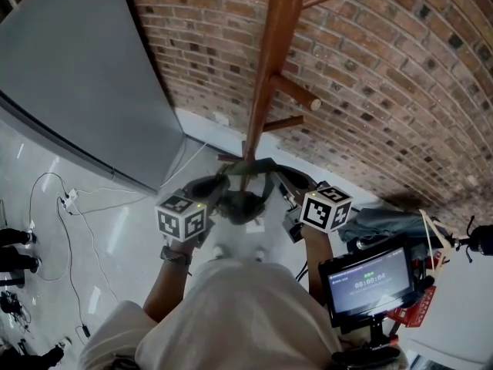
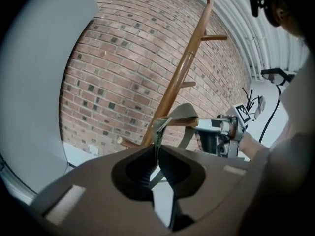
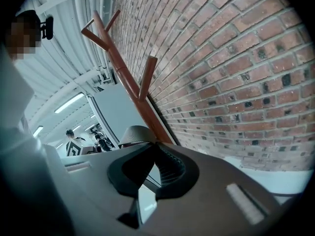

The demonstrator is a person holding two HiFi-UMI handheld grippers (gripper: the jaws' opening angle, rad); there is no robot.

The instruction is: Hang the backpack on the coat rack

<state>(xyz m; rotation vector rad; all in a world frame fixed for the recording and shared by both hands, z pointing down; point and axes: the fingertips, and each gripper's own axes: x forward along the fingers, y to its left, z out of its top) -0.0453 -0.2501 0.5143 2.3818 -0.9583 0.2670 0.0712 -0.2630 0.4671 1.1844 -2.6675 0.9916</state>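
Observation:
A wooden coat rack [image 1: 266, 68] with angled pegs stands against the brick wall. The dark olive backpack [image 1: 243, 205] hangs low in front of its pole, between my two grippers. My left gripper [image 1: 209, 193] is shut on an olive strap [image 2: 158, 132]; in the left gripper view that strap loops over a low wooden peg [image 2: 183, 122]. My right gripper [image 1: 290, 197] is across from it [image 2: 224, 134], shut on the other grey-brown strap [image 3: 134, 134]. Most of the backpack's body is hidden behind the grippers and the person's torso. The pole [image 3: 129, 82] rises just beyond the right jaws.
A large grey panel [image 1: 77, 75] leans at the left of the rack. White cables and a power strip [image 1: 69, 203] lie on the pale floor at left, near someone's shoes [image 1: 15, 245]. A screen device [image 1: 368, 280] and a blue-grey bag [image 1: 385, 223] sit at lower right.

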